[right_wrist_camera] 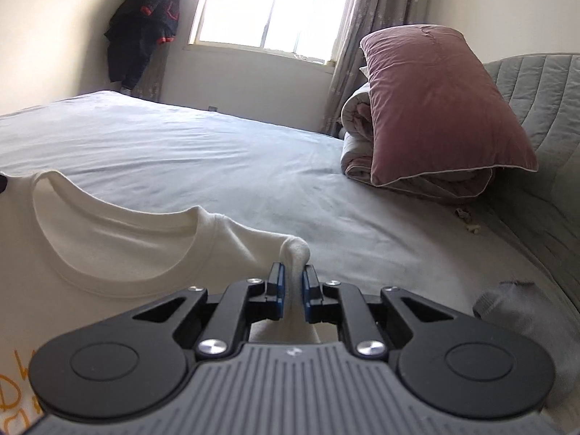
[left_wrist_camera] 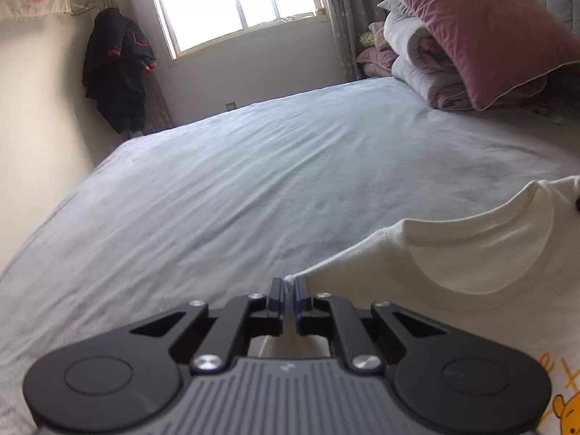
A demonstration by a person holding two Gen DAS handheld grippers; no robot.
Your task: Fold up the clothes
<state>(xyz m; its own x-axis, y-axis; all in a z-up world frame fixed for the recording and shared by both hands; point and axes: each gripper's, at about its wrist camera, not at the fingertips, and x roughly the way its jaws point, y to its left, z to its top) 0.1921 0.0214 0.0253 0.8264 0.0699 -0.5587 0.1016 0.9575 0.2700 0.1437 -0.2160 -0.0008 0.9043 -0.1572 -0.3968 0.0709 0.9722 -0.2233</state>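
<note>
Bed (right_wrist_camera: 203,152): pale blue-grey sheet, lightly creased. On it: rolled quilt (right_wrist_camera: 357,145) at the head end with a mauve pillow (right_wrist_camera: 435,108) leaning on top; grey sock (right_wrist_camera: 514,304) near the right edge; small crumbs (right_wrist_camera: 469,223) beside the quilt

Cream T-shirt (left_wrist_camera: 471,264) with orange print; mauve pillow (right_wrist_camera: 435,108); pale-blue sheet (left_wrist_camera: 235,181).

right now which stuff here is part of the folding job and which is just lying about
Job:
- white shirt, pinched at each shoulder
- left gripper, shut on shirt
- right gripper, shut on shirt
- bed

Lying about:
- pink pillow
- rolled quilt
- dark jacket
- grey sock
</note>
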